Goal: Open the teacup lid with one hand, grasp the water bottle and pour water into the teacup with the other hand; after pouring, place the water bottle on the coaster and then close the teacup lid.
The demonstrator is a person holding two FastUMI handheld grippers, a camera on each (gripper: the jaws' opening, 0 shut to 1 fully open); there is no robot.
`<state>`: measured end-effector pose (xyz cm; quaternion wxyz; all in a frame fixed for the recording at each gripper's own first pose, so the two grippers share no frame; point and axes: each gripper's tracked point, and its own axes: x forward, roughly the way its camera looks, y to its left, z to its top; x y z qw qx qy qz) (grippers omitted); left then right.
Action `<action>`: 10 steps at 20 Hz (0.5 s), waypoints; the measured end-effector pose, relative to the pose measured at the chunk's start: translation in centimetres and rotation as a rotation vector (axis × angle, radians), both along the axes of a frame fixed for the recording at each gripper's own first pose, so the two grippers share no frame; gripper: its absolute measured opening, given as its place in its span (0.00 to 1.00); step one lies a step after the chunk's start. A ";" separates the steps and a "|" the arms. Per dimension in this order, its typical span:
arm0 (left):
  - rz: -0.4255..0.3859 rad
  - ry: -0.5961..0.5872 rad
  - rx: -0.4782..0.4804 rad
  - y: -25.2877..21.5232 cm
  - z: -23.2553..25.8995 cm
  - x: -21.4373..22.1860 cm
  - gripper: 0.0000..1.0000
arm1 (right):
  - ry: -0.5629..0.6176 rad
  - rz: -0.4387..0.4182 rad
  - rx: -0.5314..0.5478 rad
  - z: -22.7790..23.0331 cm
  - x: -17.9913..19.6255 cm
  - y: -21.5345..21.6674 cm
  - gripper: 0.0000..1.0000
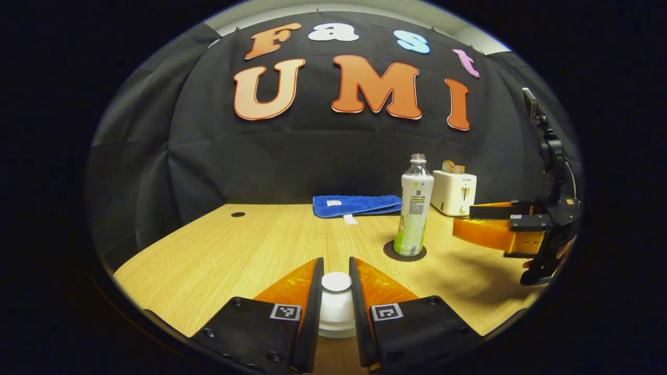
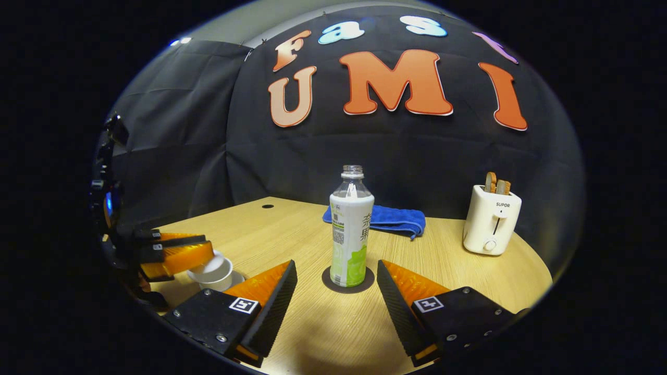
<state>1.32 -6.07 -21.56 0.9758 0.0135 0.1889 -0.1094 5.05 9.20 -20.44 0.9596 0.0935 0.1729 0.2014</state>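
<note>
In the left gripper view, the left gripper [image 1: 336, 291] has its fingers drawn narrow around the white lid [image 1: 336, 282] of the teacup [image 1: 336, 312], one finger pressed on each side of the knob. The cup sits low on the wooden table [image 1: 219, 250], near its front edge. In the right gripper view the same gripper [image 2: 200, 250] shows at the far left, with the lid [image 2: 208, 264] between its fingers and resting on the cup [image 2: 216, 276] at a slight tilt.

The water bottle [image 2: 350, 234] stands upright on the dark round coaster [image 2: 367, 281] — long axis vertical, open neck pointing straight up, no cap on it. The right gripper [image 2: 336, 281] sits just in front of it with its fingers spread wide, one to each side of the bottle and clear of it. In the left gripper view that gripper [image 1: 461, 224] hangs to the right of the bottle [image 1: 414, 208], apart from it.

Behind lie a folded blue towel [image 2: 396, 219] and a white toaster [image 2: 491, 221] with bread in its slots — both near the back wall.
</note>
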 end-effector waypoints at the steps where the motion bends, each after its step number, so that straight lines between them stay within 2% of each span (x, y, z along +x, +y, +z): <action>1: 0.005 0.013 0.004 0.1 -0.6 -0.1 0.35 | -0.005 -0.006 0.000 0.0 -0.2 -0.5 0.93; 4: 0.011 0.023 0.014 0.1 -1.0 0.0 0.35 | -0.005 -0.018 0.000 0.0 -0.7 -1.4 0.93; 5: 0.007 0.026 0.017 0.1 -1.0 -0.1 0.32 | 0.003 -0.024 0.001 -0.2 -0.9 -1.7 0.93; 6: 0.007 0.025 0.022 -0.1 -1.1 -0.1 0.35 | 0.009 -0.027 0.004 -0.2 -1.2 -2.0 0.93; 7: -0.002 0.022 0.024 -0.3 -1.0 -0.2 0.32 | 0.016 -0.035 0.002 -0.5 -1.3 -2.2 0.93; 8: -0.008 0.013 0.022 -0.4 -0.8 -0.3 0.37 | 0.019 -0.043 -0.005 -0.7 -1.6 -2.7 0.93; 9: 0.003 0.002 0.027 -0.2 -0.4 -0.2 0.37 | 0.018 -0.054 -0.015 -0.8 -1.8 -3.2 0.93; 10: 0.010 -0.008 0.027 0.0 -0.1 -0.1 0.43 | 0.015 -0.064 -0.022 -1.0 -2.0 -3.7 0.93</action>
